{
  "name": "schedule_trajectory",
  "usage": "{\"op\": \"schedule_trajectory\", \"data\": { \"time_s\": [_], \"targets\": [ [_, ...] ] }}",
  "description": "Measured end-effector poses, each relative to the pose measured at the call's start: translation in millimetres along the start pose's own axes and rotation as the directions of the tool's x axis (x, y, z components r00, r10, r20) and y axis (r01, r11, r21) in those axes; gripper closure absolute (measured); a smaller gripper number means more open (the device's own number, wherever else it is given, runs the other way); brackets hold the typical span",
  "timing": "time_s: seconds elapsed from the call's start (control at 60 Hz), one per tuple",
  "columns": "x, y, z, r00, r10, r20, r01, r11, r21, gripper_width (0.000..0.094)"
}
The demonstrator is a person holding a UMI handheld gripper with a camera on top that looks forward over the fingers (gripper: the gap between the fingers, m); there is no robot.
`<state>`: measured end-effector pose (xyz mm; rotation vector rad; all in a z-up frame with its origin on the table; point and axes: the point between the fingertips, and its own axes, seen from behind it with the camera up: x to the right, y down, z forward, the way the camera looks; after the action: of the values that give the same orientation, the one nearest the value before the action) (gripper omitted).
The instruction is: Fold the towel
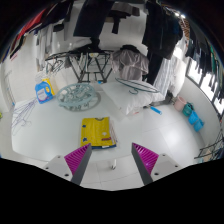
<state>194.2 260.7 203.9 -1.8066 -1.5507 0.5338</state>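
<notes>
Towel (96, 131), yellow, folded flat, beyond open claw (112, 159)

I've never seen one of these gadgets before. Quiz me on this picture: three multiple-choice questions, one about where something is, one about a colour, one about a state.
1. Where does the towel lie?
A. pinched between the fingers
B. on the white table, just ahead of the fingers
C. on the round glass plate

2. What colour is the towel?
A. yellow
B. red
C. black

3. How do the gripper fingers stand?
A. shut on the towel
B. shut on nothing
C. open, holding nothing

Answers:
1 B, it rests flat on the table beyond the fingertips.
2 A, its cloth is bright yellow.
3 C, a wide gap with bare table shows between the pink pads.
</notes>
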Motion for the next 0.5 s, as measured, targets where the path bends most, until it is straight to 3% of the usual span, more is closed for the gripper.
{"op": "schedule_trajectory", "data": {
  "time_s": [0.133, 0.5],
  "targets": [
    [15, 25, -57, 0.998, -0.036, -0.041, 0.037, 0.999, 0.013, 0.0090],
    [-13, 65, -76, 0.999, 0.024, 0.038, -0.022, 0.999, -0.035, 0.0091]
  ]
}}
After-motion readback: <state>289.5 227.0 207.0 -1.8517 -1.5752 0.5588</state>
